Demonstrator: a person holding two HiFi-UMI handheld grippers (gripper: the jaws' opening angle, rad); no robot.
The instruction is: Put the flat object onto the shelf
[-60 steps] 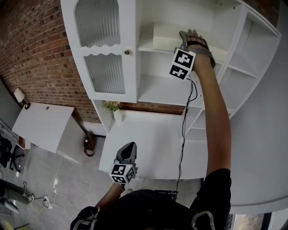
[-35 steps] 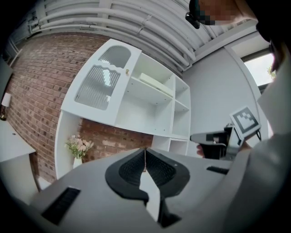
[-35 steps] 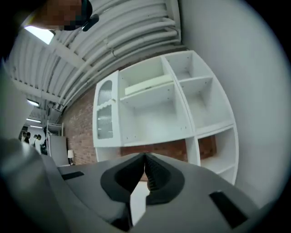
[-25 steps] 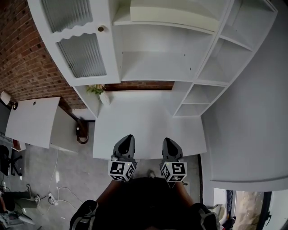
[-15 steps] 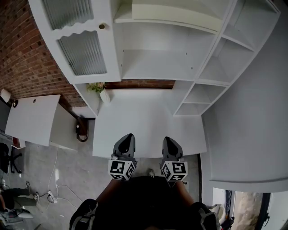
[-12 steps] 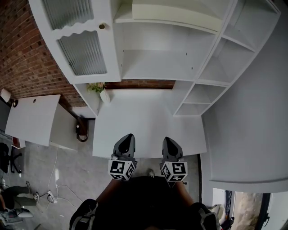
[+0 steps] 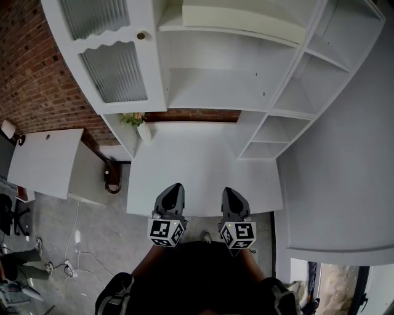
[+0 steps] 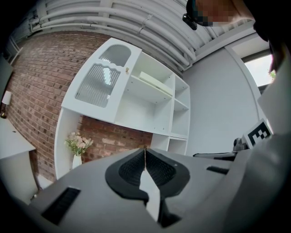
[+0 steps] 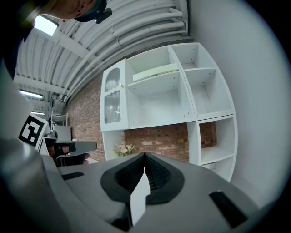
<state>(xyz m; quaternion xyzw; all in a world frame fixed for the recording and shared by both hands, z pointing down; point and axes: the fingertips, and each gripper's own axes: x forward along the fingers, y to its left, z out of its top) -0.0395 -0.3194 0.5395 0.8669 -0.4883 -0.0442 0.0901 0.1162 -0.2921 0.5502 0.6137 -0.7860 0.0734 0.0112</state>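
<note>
The flat cream-white object (image 7: 243,15) lies on the top shelf of the white shelf unit (image 7: 215,92); it also shows in the left gripper view as the flat object (image 8: 155,83) and in the right gripper view as the flat object (image 9: 154,72). My left gripper (image 7: 174,190) and right gripper (image 7: 229,194) are held side by side at the near edge of the white table (image 7: 197,166), far below that shelf. Both are shut with nothing between the jaws, as seen at the left gripper (image 8: 145,151) and the right gripper (image 9: 145,155).
A ribbed-glass cabinet door (image 7: 114,67) closes the unit's left side. A small vase of flowers (image 7: 143,130) stands at the table's back left. A second white table (image 7: 46,163) and cables (image 7: 71,258) on the floor lie to the left. A white wall (image 7: 345,184) runs along the right.
Earlier my right gripper was up at the top shelf by the flat object; it has come down beside the left one at the table's edge. Over the last second nothing has visibly moved.
</note>
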